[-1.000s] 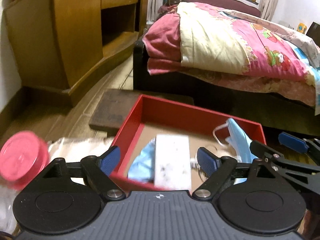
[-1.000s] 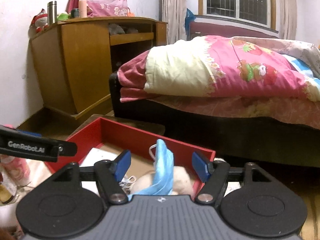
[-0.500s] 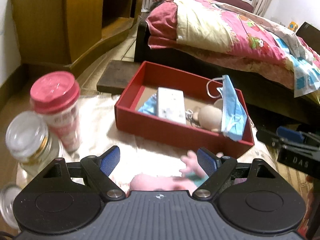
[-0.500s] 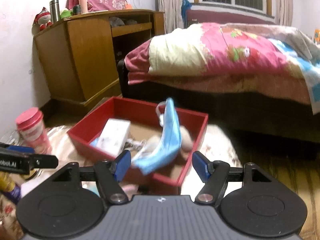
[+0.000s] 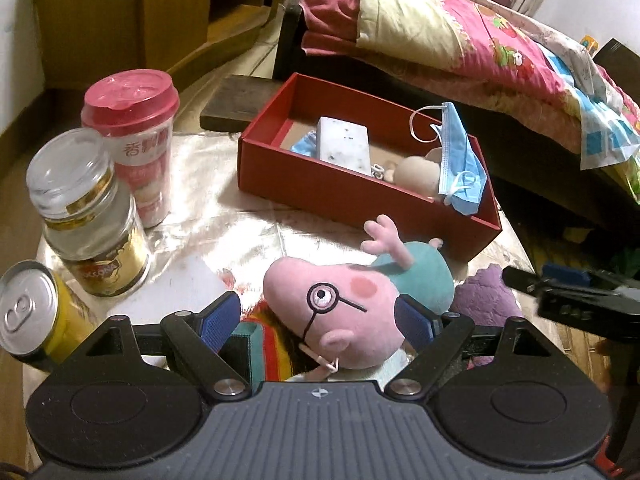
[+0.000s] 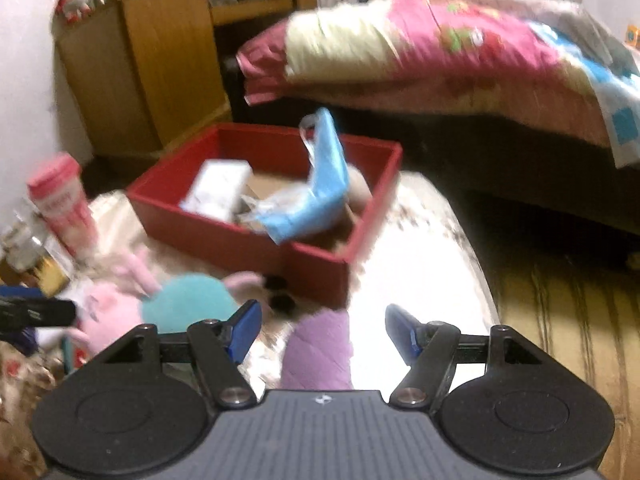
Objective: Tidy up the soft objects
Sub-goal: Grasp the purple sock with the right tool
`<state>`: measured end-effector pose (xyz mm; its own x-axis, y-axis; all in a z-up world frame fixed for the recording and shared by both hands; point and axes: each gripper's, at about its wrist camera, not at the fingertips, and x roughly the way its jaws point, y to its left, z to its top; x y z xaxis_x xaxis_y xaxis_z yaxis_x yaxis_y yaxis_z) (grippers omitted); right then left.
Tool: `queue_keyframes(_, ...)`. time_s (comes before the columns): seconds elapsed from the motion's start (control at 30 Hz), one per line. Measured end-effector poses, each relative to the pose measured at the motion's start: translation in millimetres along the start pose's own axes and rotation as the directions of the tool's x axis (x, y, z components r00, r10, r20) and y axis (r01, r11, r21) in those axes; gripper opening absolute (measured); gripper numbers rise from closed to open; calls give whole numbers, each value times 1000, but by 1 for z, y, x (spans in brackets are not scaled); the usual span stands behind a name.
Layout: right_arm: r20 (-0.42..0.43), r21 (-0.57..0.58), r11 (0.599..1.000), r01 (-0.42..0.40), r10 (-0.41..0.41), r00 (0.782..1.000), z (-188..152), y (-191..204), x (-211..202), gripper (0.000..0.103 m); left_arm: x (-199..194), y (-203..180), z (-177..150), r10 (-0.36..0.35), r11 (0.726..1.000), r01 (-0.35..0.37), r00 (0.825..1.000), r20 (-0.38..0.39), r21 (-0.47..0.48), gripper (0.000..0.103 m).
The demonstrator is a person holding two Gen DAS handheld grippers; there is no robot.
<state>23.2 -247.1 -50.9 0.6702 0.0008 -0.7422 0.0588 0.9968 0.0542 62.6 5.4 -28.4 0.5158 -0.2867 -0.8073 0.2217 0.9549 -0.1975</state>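
Observation:
A red box (image 5: 320, 184) on the small table holds a white block (image 5: 344, 148), a beige soft toy (image 5: 416, 172) and a blue face mask (image 5: 460, 168) draped over its right wall; the box also shows in the right wrist view (image 6: 224, 236). A pink pig plush (image 5: 340, 312) with a teal body lies in front of the box, between the open fingers of my left gripper (image 5: 318, 316). A purple plush (image 6: 318, 350) lies between the open fingers of my right gripper (image 6: 320, 330). The right wrist view is blurred.
A pink-lidded cup (image 5: 134, 136), a glass jar (image 5: 86, 216) and a yellow can (image 5: 34, 316) stand at the table's left. A striped cloth (image 5: 272, 352) lies under the pig. A bed with a pink quilt (image 5: 460, 36) and a wooden cabinet (image 6: 160, 64) stand behind.
Both grippers have pulled back and down from the red box. The blue mask now hangs on the box wall. The pig and purple plush have come between the fingers.

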Motion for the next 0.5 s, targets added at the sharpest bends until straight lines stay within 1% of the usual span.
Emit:
queue_keyframes(0.07, -29, 12, 1000, 11, -10, 1000, -2, -3, 9, 45, 0, 0, 1, -3, 1000, 3, 1000, 2, -1, 82)
queue_keyframes(0.17, -78, 9, 1000, -9, 9, 997, -4, 1, 23, 45, 3, -1, 2, -11, 1000, 11, 1000, -6, 3, 82)
queue_keyframes(0.23, -115, -20, 1000, 20, -23, 993, -7, 7, 34, 45, 4, -2, 1, -16, 1000, 16, 1000, -9, 9, 82)
queue_keyframes(0.27, -140, -34, 999, 25, -29, 990, -9, 9, 40, 40, 5, -2, 1, -16, 1000, 16, 1000, -11, 11, 82)
queue_keyframes(0.3, -158, -43, 999, 26, -32, 987, -10, 10, 45, 30, 6, -1, 1, -16, 1000, 16, 1000, -14, 10, 82)
queue_keyframes(0.33, -181, -49, 999, 19, -28, 983, -12, 10, 49, 6, 6, -1, 1, -17, 1000, 17, 1000, -15, 7, 82)
queue_keyframes(0.37, -195, -43, 999, 9, -17, 981, -13, 9, 51, 0, 7, 0, 1, -19, 1000, 19, 1000, -17, 5, 82)
queue_keyframes(0.43, -197, -35, 999, -7, 0, 980, -13, 6, 47, 0, 7, 1, 3, -22, 1000, 22, 1000, -18, -4, 82)
queue_keyframes(0.5, -176, -33, 999, -21, 15, 984, -10, 6, 38, 0, 6, 1, 3, -24, 1000, 24, 1000, -16, -7, 82)
